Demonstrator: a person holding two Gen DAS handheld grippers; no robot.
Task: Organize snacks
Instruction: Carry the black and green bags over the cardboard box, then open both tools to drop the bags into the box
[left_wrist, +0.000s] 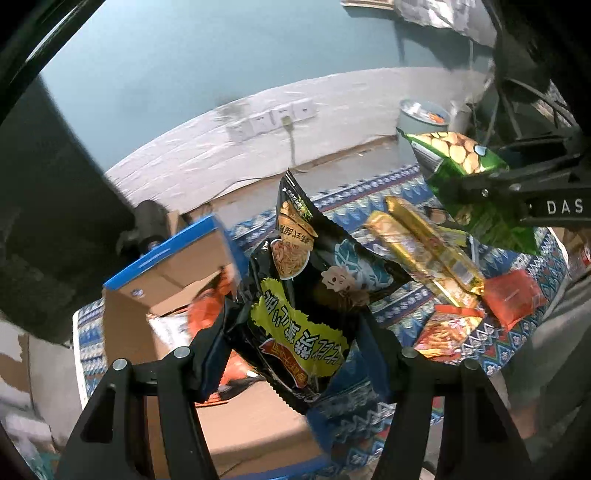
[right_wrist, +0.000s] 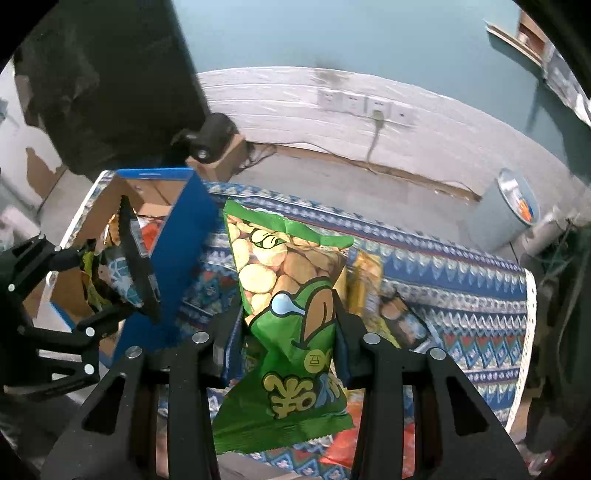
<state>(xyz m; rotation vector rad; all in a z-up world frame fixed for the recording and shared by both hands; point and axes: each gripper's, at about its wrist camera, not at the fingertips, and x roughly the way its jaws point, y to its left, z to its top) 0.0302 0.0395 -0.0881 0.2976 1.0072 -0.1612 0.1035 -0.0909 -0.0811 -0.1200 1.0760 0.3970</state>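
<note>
Teal wall above, pale boards with a row of sockets (right_wrist: 364, 105) below it, and in front a bench (right_wrist: 461, 295) under a blue patterned cloth.

At the bench's left end stands a cardboard box (left_wrist: 155, 280) with blue edging, open at the top, with orange packets showing inside.

The left hand-held gripper (left_wrist: 295, 332) is clamped on a black bag (left_wrist: 306, 295) of noodle snack with a yellow label, pinching it near its lower end so the bag sticks up between the fingers. It hangs in the air just beside the box, over the box's right edge as the left camera sees it.

The right hand-held gripper (right_wrist: 288, 328) is closed at a narrow width on a green bag (right_wrist: 284, 314) printed with pale round biscuits, gripping it about the middle; the bag is off the cloth, above the middle of the bench.

Lying on the cloth toward the right end are two long gold packs (left_wrist: 428, 251) side by side, a red packet (left_wrist: 513, 295) just beyond them, and an orange bag (left_wrist: 447, 332) near the front edge.

On the floor past the bench's right end stands a grey bin (right_wrist: 506, 218) with rubbish in it.
</note>
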